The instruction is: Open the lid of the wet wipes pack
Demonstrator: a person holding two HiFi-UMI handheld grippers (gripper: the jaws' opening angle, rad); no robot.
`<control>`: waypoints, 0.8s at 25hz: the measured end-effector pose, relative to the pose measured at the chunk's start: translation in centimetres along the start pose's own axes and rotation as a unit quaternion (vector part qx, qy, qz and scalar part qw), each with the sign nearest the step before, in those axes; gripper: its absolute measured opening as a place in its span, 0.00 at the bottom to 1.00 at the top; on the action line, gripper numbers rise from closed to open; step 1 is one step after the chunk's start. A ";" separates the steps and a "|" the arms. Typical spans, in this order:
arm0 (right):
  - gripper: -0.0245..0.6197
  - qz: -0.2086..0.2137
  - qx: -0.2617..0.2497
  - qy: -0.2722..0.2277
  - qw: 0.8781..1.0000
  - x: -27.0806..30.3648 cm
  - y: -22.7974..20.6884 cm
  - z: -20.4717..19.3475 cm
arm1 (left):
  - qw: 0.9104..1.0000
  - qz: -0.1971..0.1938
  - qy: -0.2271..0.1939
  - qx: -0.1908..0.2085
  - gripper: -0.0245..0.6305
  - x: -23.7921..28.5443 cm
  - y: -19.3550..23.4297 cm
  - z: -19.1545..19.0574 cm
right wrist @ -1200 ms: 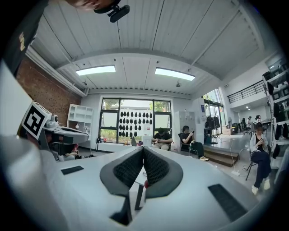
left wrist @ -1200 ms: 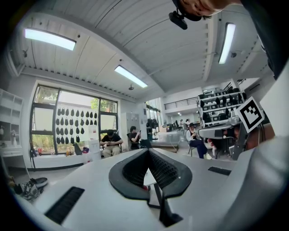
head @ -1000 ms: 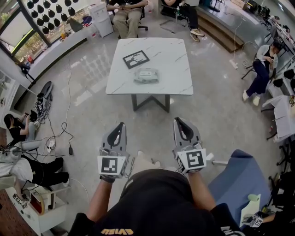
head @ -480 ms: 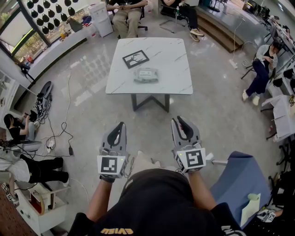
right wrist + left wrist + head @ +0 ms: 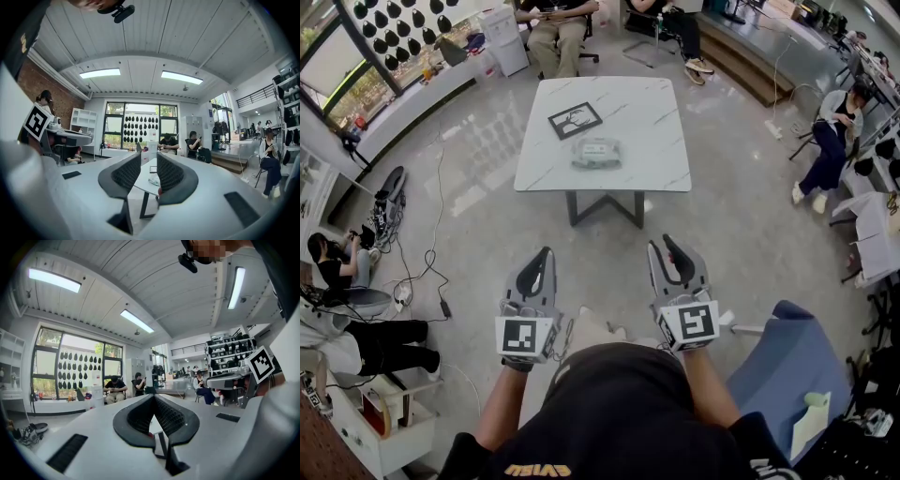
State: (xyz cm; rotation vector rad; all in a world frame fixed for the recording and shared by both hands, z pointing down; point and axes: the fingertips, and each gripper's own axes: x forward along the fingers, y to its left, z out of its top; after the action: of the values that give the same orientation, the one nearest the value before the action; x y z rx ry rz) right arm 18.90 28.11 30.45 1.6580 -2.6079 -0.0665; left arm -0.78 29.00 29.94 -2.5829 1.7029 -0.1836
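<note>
— Why are both tongs held near the body, level, aimed at the far table (image 5: 647, 112)?
— A ready stance, I'd judge: nothing is reached yet. The left gripper (image 5: 546, 255) is closed and empty. The right gripper (image 5: 666, 246) has just been opening, its jaws apart on nothing.
— And the count?
— Two grippers. One wet wipes pack (image 5: 597, 153) mid-table, well apart from both. One black-framed card (image 5: 577, 120) just beyond it, to the left.

Both forearms reach forward side by side and level, the left gripper (image 5: 547, 255) with its jaws closed together and empty, the right gripper (image 5: 663, 246) with jaws just opening, nothing between them.
</note>
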 end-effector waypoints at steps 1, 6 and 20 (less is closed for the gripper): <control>0.21 0.000 0.000 0.000 1.000 0.0 0.0 0.0 | 1.000 0.000 0.000 0.000 0.06 -0.1 0.0 0.0; 0.26 -0.005 0.004 0.000 1.000 0.0 -0.1 0.1 | 1.000 0.005 0.012 0.005 0.06 0.0 0.3 -0.2; 0.38 0.004 0.008 -0.012 1.000 0.4 0.0 0.5 | 0.999 0.010 0.011 -0.030 0.07 0.2 1.0 -0.7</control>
State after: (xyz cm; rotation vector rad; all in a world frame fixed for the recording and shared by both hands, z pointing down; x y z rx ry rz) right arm 18.70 27.80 29.95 1.6618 -2.6384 -0.0658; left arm -1.68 28.45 30.52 -2.6134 1.7682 -0.1643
